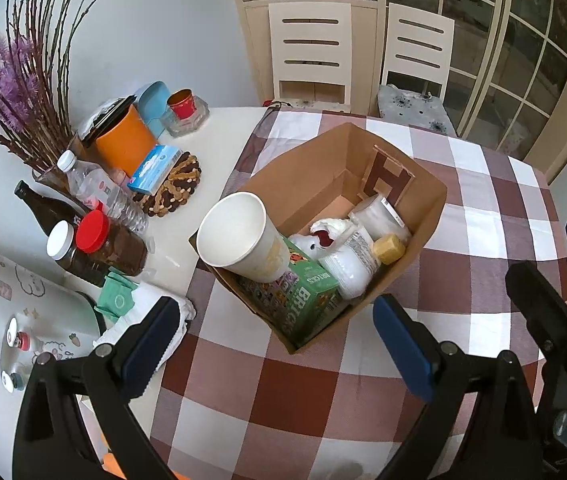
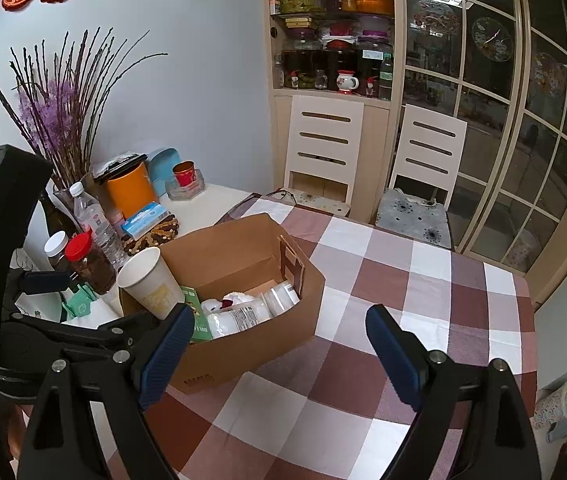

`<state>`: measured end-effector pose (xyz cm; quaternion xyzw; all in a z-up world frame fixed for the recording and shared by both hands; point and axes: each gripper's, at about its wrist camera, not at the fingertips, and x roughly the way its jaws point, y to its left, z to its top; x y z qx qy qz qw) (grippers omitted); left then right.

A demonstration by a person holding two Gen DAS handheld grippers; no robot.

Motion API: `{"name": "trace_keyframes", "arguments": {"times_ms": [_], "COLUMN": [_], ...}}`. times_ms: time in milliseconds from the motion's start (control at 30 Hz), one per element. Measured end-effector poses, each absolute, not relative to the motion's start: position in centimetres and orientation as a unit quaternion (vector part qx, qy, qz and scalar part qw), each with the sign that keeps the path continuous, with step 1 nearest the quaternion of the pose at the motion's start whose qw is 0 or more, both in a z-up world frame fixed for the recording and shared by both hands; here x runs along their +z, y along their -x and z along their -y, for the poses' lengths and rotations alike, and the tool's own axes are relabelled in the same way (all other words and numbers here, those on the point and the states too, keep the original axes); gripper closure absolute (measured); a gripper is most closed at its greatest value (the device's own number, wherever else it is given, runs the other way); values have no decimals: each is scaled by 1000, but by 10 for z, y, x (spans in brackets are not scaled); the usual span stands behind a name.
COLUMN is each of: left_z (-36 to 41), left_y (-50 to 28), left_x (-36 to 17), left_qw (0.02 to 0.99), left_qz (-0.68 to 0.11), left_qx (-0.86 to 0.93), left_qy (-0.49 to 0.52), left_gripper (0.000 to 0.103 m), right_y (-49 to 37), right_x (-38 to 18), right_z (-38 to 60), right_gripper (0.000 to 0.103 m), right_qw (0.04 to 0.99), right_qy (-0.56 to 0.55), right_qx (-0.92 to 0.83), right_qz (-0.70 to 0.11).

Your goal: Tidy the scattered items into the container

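An open cardboard box [image 1: 423, 208] stands on the checked tablecloth [image 1: 283, 400]. Inside lie a white paper cup [image 1: 243, 240], a green bricks box [image 1: 307, 300], a white plush toy [image 1: 323, 240], white plastic containers [image 1: 379, 216] and a yellow piece [image 1: 389, 249]. My left gripper [image 1: 279, 340] is open and empty, just in front of the box. My right gripper [image 2: 279, 348] is open and empty, near the box's [image 2: 243, 344] front right corner. The cup [image 2: 151, 280] leans at the box's left end.
At the table's left stand jars [image 1: 99, 248], bottles [image 1: 103, 192], an orange container [image 1: 123, 144], a vase of twigs [image 1: 15, 92] and a trivet [image 1: 175, 188]. A patterned white appliance [image 1: 15, 312] lies near left. Two chairs [image 1: 311, 52] stand behind the table. The right gripper shows at right [image 1: 555, 300].
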<state>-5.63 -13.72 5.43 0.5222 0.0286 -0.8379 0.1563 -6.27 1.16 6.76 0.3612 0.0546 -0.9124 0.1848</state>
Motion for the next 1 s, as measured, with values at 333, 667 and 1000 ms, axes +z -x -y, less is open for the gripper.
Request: {"name": "trace_keyframes", "arguments": {"times_ms": [333,667,1000], "left_z": [131,119,99], "left_y": [49,36,27], "left_x": [57,62,67], "left_qw": [156,161,151], "left_qz": [-43,-46,-38], "left_qx": [-841,-845,-847], "left_qy": [-516,-507,-508], "left_gripper": [5,5,4], "right_y": [58,47,37], "right_x": [67,69,70], "right_z": [-22,-34,-54], "right_gripper": [13,13,13], "right_qw": [180,180,166], "right_qy": [-365,-361,-359], "right_qx": [-912,-914,-918], "right_qz": [-52,-44,-31]}}
